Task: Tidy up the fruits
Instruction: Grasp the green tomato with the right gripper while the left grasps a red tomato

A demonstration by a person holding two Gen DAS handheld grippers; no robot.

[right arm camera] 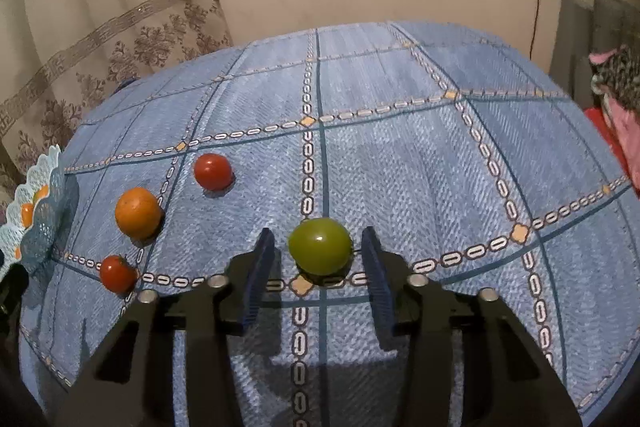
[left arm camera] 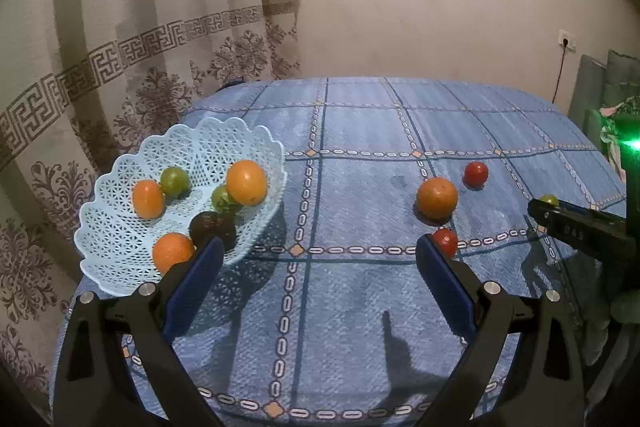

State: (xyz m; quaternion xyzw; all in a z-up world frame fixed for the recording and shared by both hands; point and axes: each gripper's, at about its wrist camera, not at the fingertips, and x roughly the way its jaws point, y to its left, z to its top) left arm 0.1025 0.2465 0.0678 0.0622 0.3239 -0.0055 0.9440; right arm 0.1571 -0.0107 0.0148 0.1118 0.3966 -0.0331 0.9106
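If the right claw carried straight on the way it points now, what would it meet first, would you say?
The green fruit on the blue tablecloth: it sits between the open right claw fingers, apparently untouched.

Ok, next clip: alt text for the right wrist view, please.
The open right gripper straddles a green fruit resting on a blue checked tablecloth, fingers not yet touching it. To the left lie an orange and two red tomatoes; a pale blue lattice basket sits at the far left edge.
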